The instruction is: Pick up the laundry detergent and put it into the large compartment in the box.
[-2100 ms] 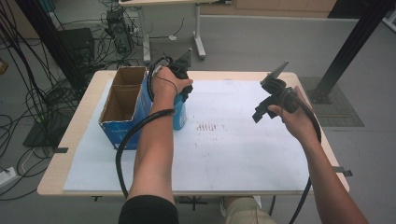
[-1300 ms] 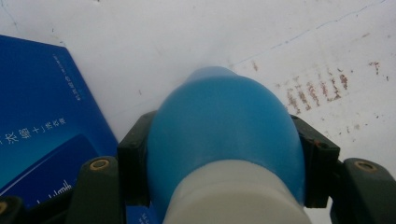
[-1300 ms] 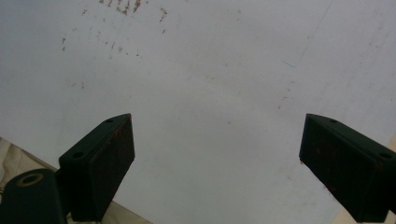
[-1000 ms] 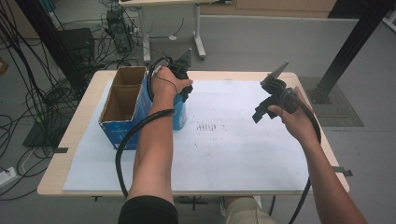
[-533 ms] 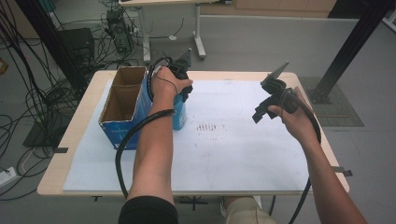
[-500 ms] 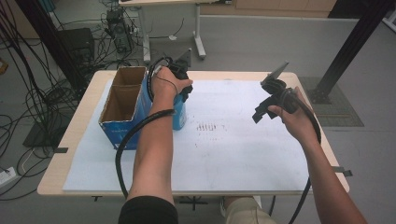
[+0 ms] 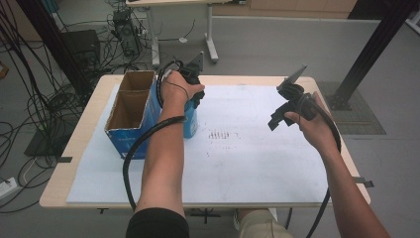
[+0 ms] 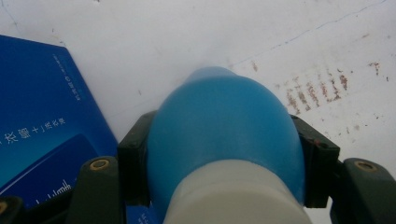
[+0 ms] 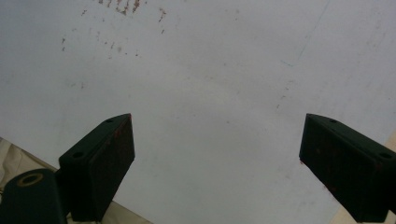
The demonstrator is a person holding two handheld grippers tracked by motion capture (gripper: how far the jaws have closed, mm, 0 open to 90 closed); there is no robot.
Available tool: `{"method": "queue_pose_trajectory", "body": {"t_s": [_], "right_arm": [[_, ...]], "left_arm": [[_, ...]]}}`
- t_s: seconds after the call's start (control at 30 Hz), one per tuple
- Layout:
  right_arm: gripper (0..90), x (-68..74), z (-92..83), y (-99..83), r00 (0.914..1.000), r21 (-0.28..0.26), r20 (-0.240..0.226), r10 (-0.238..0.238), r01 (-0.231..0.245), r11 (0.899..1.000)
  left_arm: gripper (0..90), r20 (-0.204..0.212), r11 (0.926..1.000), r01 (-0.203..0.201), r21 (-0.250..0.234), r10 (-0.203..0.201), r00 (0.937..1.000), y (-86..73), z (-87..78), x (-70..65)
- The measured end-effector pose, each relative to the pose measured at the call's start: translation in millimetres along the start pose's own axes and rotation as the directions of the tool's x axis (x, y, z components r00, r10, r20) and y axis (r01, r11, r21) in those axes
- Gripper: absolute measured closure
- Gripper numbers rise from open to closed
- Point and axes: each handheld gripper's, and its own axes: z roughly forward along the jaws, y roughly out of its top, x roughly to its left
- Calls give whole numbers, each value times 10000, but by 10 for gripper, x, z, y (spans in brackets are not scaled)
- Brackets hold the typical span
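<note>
Left gripper [image 8: 224, 154] clamping blue bottle [image 8: 224, 126], its base hidden, just beside blue box [image 7: 130, 116]. Left forearm hiding most of bottle from high view. Right gripper [image 9: 217, 163] gaping, hovering empty above white mat [image 7: 257, 148].

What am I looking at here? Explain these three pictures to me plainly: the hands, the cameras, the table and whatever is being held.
There is no robot here. A person stands at a table covered by a white sheet and holds a hand-operated gripper in each hand. The high view looks down from above the person's side. The other two pictures come from small cameras riding on the grippers, looking along their black fingers.

The left gripper is shut on a blue bottle with a white cap, held beside an open cardboard box with blue sides. In the left gripper view the fingers press on both sides of the bottle.

The right gripper hangs over the bare sheet, its fingers wide apart with nothing between them. Faint reddish marks stain the sheet.
</note>
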Motion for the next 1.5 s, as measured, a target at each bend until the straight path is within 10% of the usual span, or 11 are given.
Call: {"method": "queue_pose_trajectory", "body": {"t_s": [0.97, 1.23, 1.5], "right_arm": [[101, -5, -9, -10, 10000, -39, -59, -19, 19, 10000], [101, 12, -42, -32, 10000, -105, -6, -53, 53, 9999], [101, 148, -93, 9, 9997, -86, 175, -189, 190, 9998]], "left_arm": [[370, 117, 10000, -5, -75, 6, 9999, -40, -122, 1], [370, 238, 9995, -59, -321, 66, 9997, -95, -506, 24], [370, 38, 9962, 168, -851, -165, 9999, -279, -1391, 131]]}}
